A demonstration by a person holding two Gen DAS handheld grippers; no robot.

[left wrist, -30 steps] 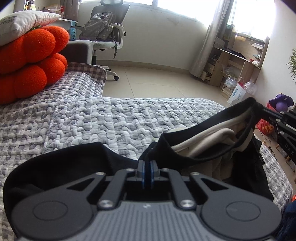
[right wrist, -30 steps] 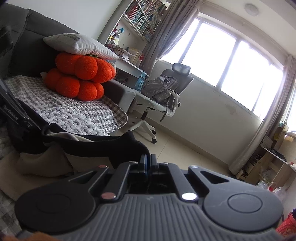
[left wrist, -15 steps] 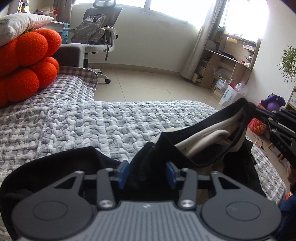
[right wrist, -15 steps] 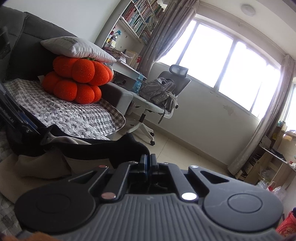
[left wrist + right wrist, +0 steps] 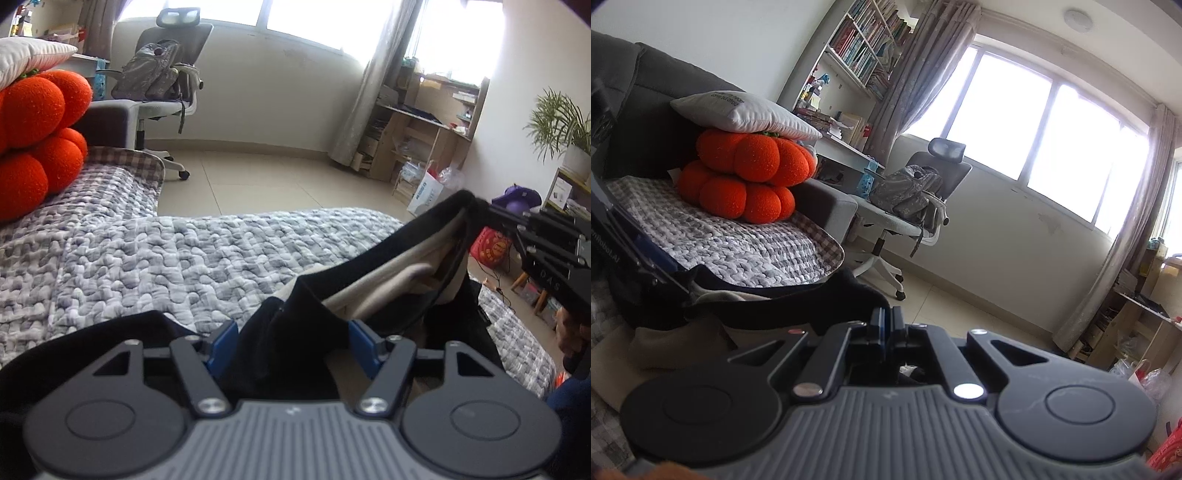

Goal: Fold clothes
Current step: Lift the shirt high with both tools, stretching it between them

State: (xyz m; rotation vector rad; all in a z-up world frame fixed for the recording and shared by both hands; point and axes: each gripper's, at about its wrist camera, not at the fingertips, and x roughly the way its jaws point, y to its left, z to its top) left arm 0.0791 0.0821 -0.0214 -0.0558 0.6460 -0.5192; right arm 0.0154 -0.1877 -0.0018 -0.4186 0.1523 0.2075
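The left hand-held gripper [image 5: 291,341] has its jaws opening, blue pads [image 5: 221,347] spread apart, with a fold of the black garment [image 5: 295,347] lying loosely between them; the pads do not press on it. The garment, black outside with a beige lining [image 5: 391,273], lies on the bed's grey quilted cover [image 5: 184,266] and stretches up toward two o'clock in the left wrist view, where the right hand-held gripper [image 5: 480,212] pinches its far corner and holds it raised above the bed.

In the right wrist view the right hand-held gripper [image 5: 887,321] shows its jaws pressed together on the black cloth [image 5: 849,291], which runs off toward nine o'clock to the other gripper's dark frame at the left edge.

An orange pumpkin-shaped cushion [image 5: 746,177] sits at ten o'clock on the bed with a white pillow [image 5: 742,114] on top of it. An office chair [image 5: 923,192] carrying a grey backpack [image 5: 908,192] stands near the window at one o'clock.
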